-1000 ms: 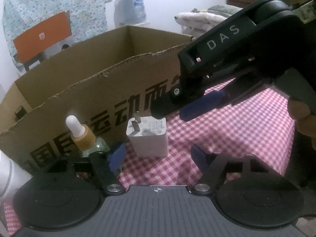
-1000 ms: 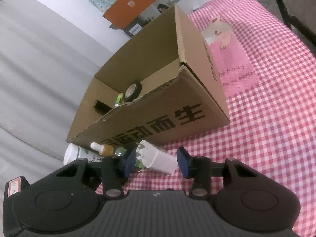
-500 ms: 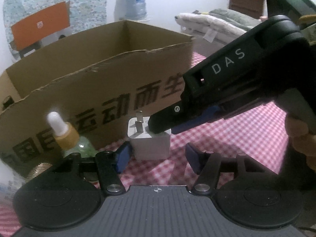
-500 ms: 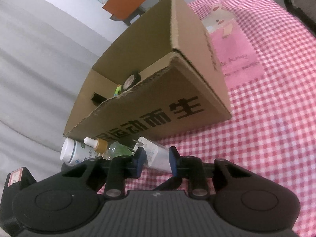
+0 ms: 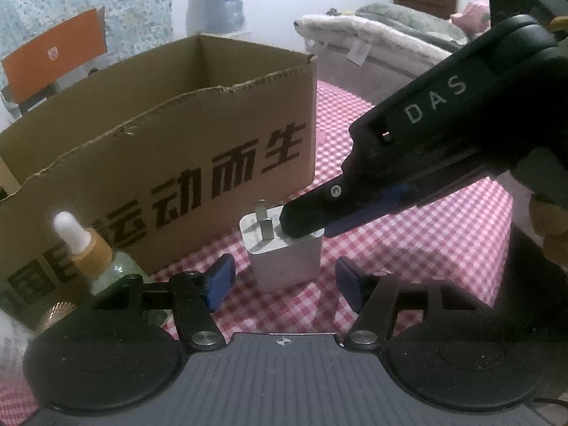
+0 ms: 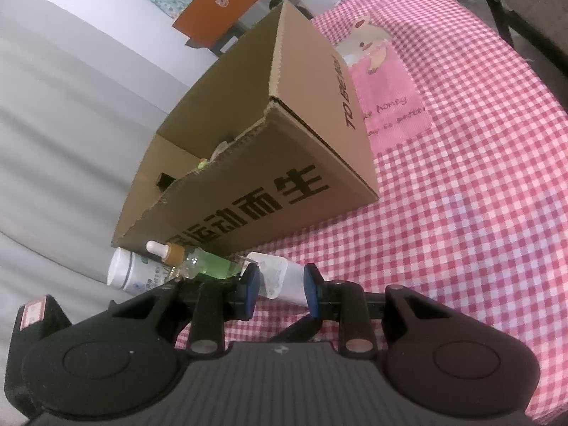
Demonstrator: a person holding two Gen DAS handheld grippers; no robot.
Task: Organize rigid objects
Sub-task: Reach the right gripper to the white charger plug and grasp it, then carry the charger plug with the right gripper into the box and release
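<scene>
- The white charger (image 5: 284, 254) is stood on the checked tablecloth (image 6: 461, 195), just in front of the printed wall of the cardboard box (image 5: 170, 163) and right of the dropper bottle (image 5: 90, 248).
- The right gripper (image 6: 278, 285) is seen with its blue pads set against the charger's two opposite sides; it looks pinched on the charger, though full contact is judged, not plainly shown.
- The left gripper (image 5: 282, 280) is held spread, with the charger in front of its gap and neither pad touching.
- The step in hand is judged to be the grasp and lift of the charger into the box.
- For a sound grasp, the pads are best kept flat on the smooth side faces, low enough to clear the prongs, and squeezed evenly so the block is not twisted out.
- The lift is best made straight up until the torn top edge of the box wall is cleared, and the bottle and the white container (image 6: 131, 271) beside it are left undisturbed.
- The left gripper is best kept wide and drawn clear of the path.
- In the left wrist view the charger's prongs (image 5: 264, 222) are pointed upward with a slight lean toward the box.
- Its long axis is held near upright, base on the cloth.
</scene>
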